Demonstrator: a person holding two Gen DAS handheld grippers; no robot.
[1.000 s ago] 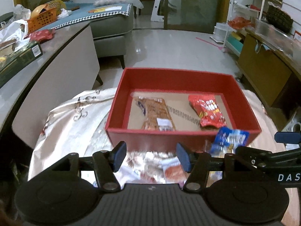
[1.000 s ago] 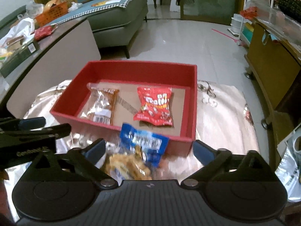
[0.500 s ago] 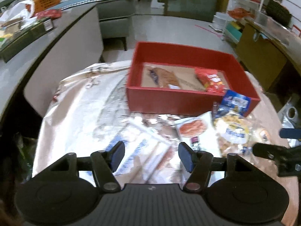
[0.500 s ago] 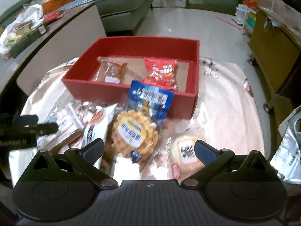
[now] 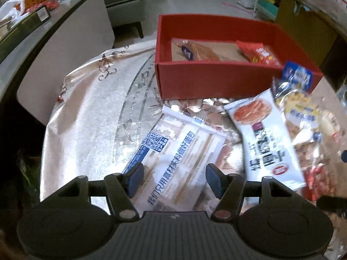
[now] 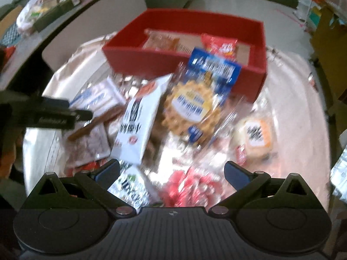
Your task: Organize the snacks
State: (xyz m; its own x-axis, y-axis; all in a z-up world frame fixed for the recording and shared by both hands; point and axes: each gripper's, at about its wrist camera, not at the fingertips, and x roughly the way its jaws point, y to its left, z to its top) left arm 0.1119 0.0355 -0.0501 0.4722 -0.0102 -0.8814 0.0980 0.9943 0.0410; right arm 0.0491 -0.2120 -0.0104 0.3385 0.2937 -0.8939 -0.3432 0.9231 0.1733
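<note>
- On the far left there is only the bare silver tablecloth (image 5: 86, 117); nothing there for me to sort.
- My left claw (image 5: 174, 178) has dropped from the level of the box wall to hang over the flat white packet with the blue code panel (image 5: 173, 151). Its jaws are opening, the packet lies beneath the gap, and the pads are clear of it, so I hold nothing on that side.
- Next to it lies the white pouch with the red noodle picture (image 5: 262, 138), its top end near the box, one edge overlapping the waffle bag (image 6: 190, 108).
- Behind them stands the red box (image 5: 216, 80) with a brown packet (image 5: 201, 51) and a red packet (image 5: 258, 53) already inside. A second ago it filled my view; now the loose pile does, so I judge I have turned from dropping off to picking up.
- My right claw (image 6: 171, 170) stands wide apart and empty above the near end of the pile, over a red wrapper (image 6: 190, 186); the picture is smeared, so I cannot say for certain which snack it is lined up on.
- Furthest right sits a small round pack with an orange label (image 6: 256, 136), apart from the box.
</note>
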